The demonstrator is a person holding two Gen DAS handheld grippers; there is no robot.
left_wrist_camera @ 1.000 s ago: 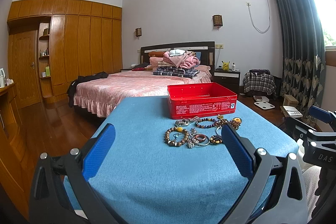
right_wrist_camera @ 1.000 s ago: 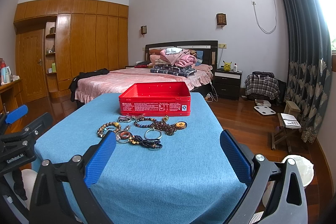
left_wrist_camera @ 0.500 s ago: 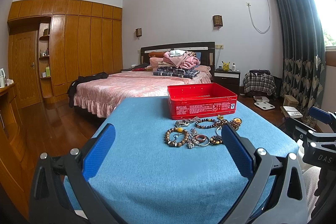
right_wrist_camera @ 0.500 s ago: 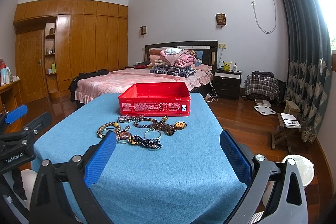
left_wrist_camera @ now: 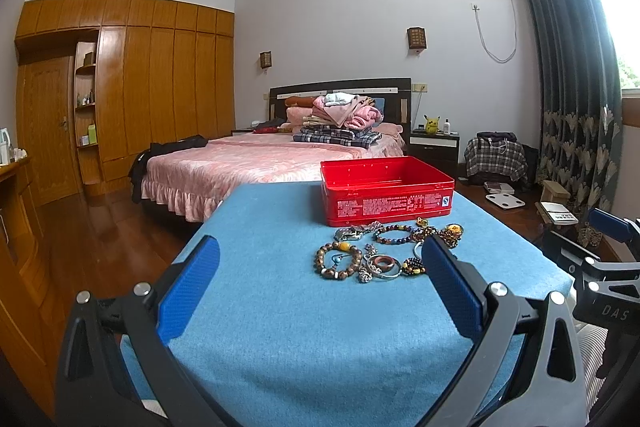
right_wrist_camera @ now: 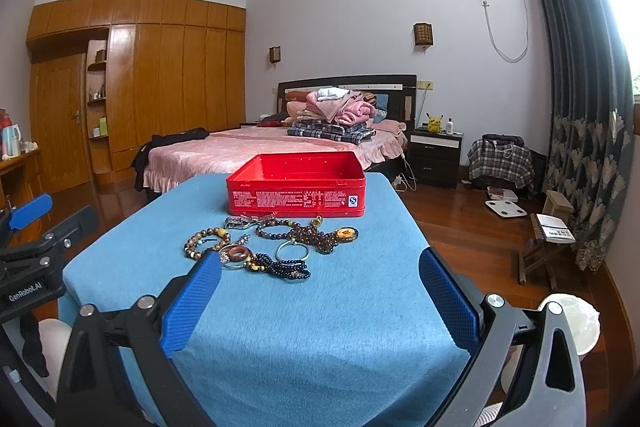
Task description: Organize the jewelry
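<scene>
Left wrist view: jewelry heap ahead of both tools, nothing picked yet

Jewelry pile [left_wrist_camera: 384, 251] lies loose on the blue surface [left_wrist_camera: 280, 327], just in front of the open red tin [left_wrist_camera: 386, 191], nearest pieces almost touching its front wall. Pile stretches side to side, parallel to the tin's long front. Wooden bead bracelet [left_wrist_camera: 338, 261] at the left end, amber pendant [right_wrist_camera: 346, 233] at the right end, dark bead strand [right_wrist_camera: 280, 265] and silver bangle [right_wrist_camera: 293, 251] on the near edge. Tin looks empty, inside only partly seen.

Left tool [left_wrist_camera: 320, 287] spread wide, empty; pile sits ahead and right of its centreline, right finger overlapping the pile's right end in view. Right tool [right_wrist_camera: 320, 297] also wide apart, empty; pile ahead and left of centre, left finger tip overlapping the brown ring [right_wrist_camera: 239, 254]. Both hang over the near surface edge, similar reach to the pile; left looks closer to the wooden bracelet, right to the dark strand.

Judgement: sorting not started; next move is forward and inward to one piece, then on into the tin. Tangled strands may drag neighbours.

Bed [left_wrist_camera: 240, 163] behind, wood floor [right_wrist_camera: 460, 227] around.
</scene>
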